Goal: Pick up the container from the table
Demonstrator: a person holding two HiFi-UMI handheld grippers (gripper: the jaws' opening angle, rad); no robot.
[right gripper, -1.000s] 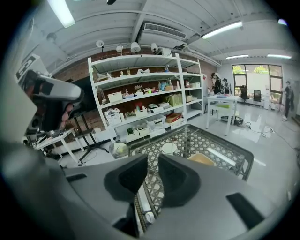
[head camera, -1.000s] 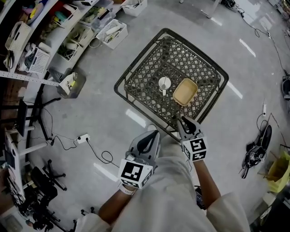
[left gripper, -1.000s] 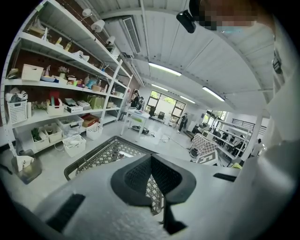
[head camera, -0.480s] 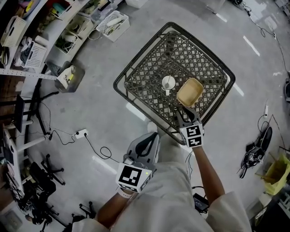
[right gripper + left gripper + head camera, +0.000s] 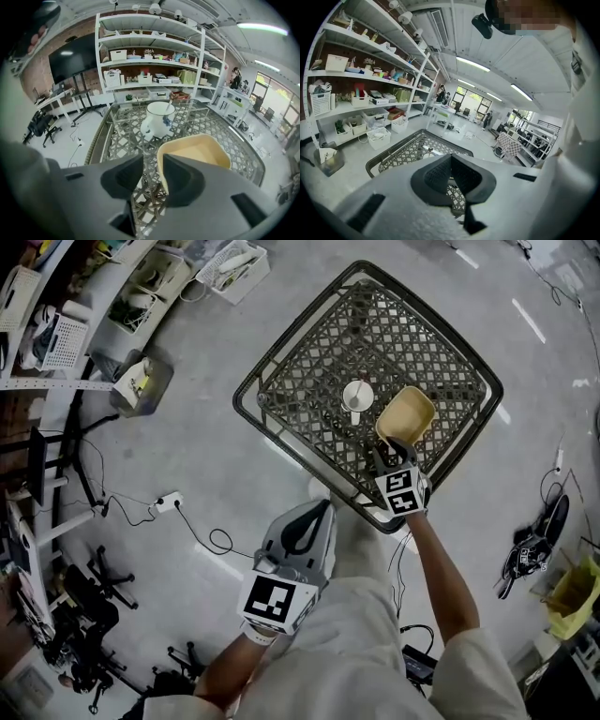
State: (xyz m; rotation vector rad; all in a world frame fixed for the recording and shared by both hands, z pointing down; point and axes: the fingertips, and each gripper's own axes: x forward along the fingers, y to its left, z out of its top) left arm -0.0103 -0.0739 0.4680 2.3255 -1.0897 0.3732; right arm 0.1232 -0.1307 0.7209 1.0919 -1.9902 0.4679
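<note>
Lattice table (image 5: 309, 371), grey floor (image 5: 202, 479), cluttered shelves (image 5: 58, 332)

- The right hand-held gripper (image 5: 388, 456) has been carried forward and down, from the near edge of the surface (image 5: 309, 362) to the near rim of the container (image 5: 409, 413).
- Its jaws were set narrower before and are being opened. Only the surface is seen through the gap, and the container's rim lies just beside one jaw.
- The right arm (image 5: 441, 568) has been stretched further out from the body.
- The surface is now framed higher and further right in the head view — the camera has been shifted.
</note>
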